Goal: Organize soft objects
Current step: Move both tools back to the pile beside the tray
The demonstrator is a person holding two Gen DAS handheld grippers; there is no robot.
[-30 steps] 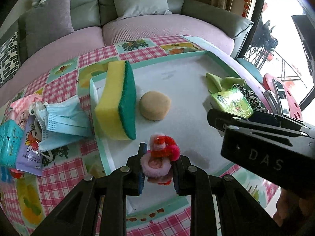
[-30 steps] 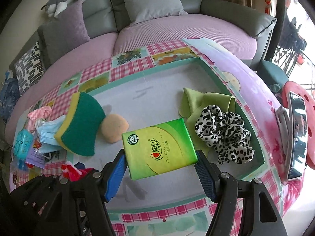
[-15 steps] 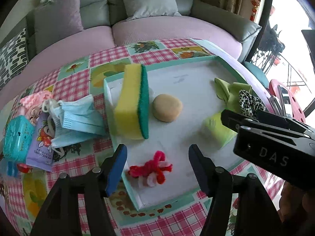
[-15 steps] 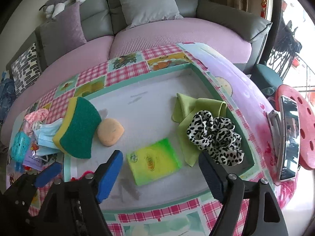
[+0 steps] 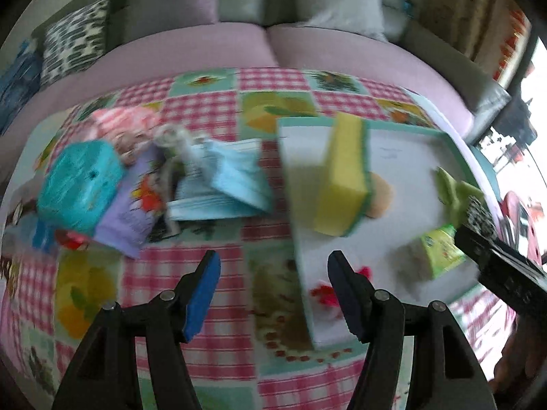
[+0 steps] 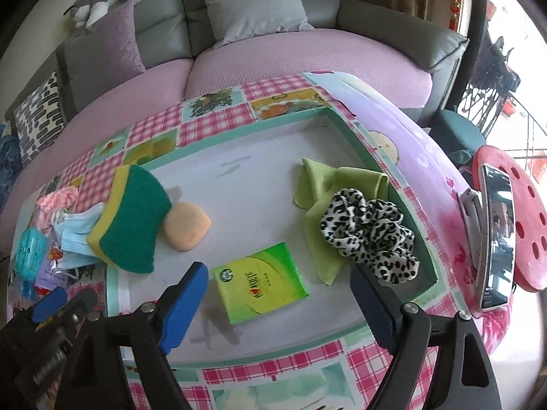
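Note:
A white tray with a teal rim holds a yellow-green sponge, a tan round puff, a green tissue pack, a green cloth and a leopard scrunchie. My right gripper hovers over the tissue pack; its jaws are opening and do not touch the pack. My left gripper is open and empty above the checked tablecloth, left of the tray. A red-pink hair tie lies in the tray's near corner, partly behind the left gripper's right finger. The left wrist view is blurred.
Left of the tray lie blue face masks, a teal pack, a purple pack and a pink fluffy item. A pink and grey sofa curves behind the table. A phone rests on a red stool at the right.
The left gripper opened, dropped the hair tie in the tray and swung left over the tablecloth. The right gripper released the tissue pack, which now lies flat in the tray.

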